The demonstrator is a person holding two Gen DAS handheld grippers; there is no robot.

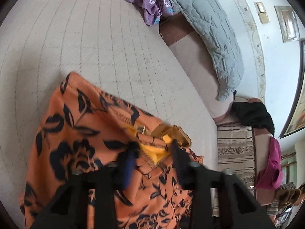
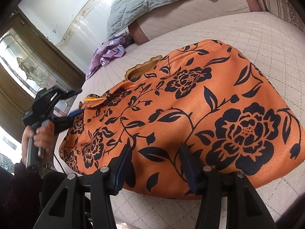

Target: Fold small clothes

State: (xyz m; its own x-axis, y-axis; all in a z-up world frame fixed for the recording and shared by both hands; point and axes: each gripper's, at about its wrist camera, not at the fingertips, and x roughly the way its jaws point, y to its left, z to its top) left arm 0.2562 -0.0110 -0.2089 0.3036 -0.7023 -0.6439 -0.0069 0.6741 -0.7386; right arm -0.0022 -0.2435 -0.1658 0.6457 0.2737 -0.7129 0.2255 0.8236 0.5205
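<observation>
An orange garment with black flowers (image 2: 190,99) lies spread on the quilted beige bed (image 2: 247,34); it also shows in the left wrist view (image 1: 85,133). Its yellow lining shows at the neck opening (image 1: 156,150). My left gripper (image 1: 154,148) is open, its fingers either side of the neck opening; in the right wrist view it (image 2: 76,112) sits at the garment's left edge. My right gripper (image 2: 155,152) is open, its fingers over the near hem, holding nothing.
A purple flowered cloth (image 1: 150,3) lies crumpled at the far end of the bed, next to a grey quilted pillow (image 1: 209,34). Black (image 1: 253,114) and magenta (image 1: 272,168) clothes hang on the striped sofa arm (image 1: 234,148). A door with patterned glass (image 2: 21,64) stands at the left.
</observation>
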